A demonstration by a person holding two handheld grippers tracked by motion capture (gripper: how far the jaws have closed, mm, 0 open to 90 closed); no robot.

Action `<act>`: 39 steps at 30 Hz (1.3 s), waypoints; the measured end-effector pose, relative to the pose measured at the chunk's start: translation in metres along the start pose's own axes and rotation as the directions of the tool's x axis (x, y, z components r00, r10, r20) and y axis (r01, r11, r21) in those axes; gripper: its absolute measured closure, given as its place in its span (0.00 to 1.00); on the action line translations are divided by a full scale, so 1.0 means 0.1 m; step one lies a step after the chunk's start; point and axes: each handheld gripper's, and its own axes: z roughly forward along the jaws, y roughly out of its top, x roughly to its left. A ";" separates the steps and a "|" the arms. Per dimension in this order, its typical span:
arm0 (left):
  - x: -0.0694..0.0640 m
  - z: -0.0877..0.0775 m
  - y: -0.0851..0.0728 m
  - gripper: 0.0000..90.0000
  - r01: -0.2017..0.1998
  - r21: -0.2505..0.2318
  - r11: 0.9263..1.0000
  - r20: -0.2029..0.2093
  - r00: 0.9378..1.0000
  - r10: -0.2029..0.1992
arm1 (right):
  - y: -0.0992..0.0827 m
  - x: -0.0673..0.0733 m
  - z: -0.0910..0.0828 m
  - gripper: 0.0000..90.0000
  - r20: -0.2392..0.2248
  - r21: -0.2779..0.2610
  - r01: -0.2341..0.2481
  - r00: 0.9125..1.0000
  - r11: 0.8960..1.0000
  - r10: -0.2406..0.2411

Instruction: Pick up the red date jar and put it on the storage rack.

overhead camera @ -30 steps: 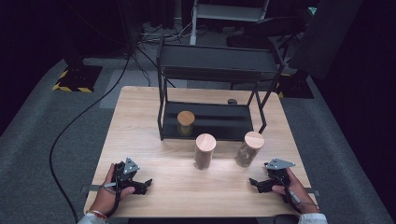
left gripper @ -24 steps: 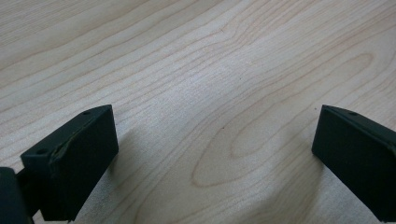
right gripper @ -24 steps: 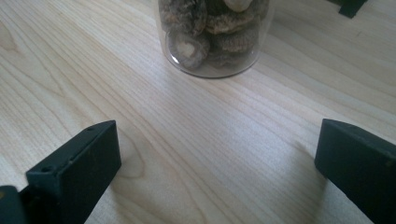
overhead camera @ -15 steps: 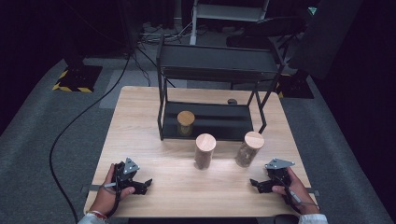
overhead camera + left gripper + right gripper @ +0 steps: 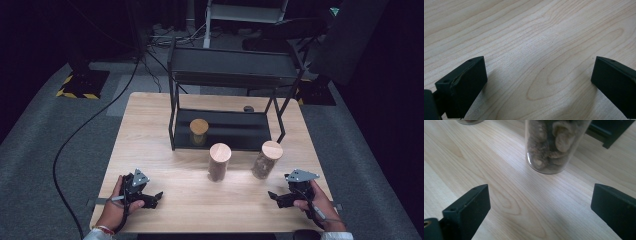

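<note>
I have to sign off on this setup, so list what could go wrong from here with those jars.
1. The right jar is tall and narrow; the open right gripper points at its base, so a low nudge might tip it.
2. The middle jar stands close beside it on the table and could be knocked in turn.
3. The shelf rack has a low top tier over the jar on the shelf, so a lifted jar may strike it.

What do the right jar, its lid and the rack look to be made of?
Right jar: clear glass or plastic, I can't tell which; brown dried pieces show through its wall. Lid: pale, matte, likely wood or cork. Rack: black matte, thin straight legs, probably painted metal.
</note>
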 end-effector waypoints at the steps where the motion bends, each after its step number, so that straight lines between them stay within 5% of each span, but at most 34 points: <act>1: 0.00 0.00 0.00 0.00 0.000 0.000 1.000 0.000 1.000 0.000 | 0.01 0.01 -0.01 0.03 -0.002 -0.002 0.003 1.000 1.000 -0.003; 39: 0.00 0.00 0.00 0.00 0.000 -0.001 1.000 -0.001 1.000 0.000 | 0.20 0.37 -0.07 0.03 -0.024 -0.119 0.045 0.999 0.992 -0.048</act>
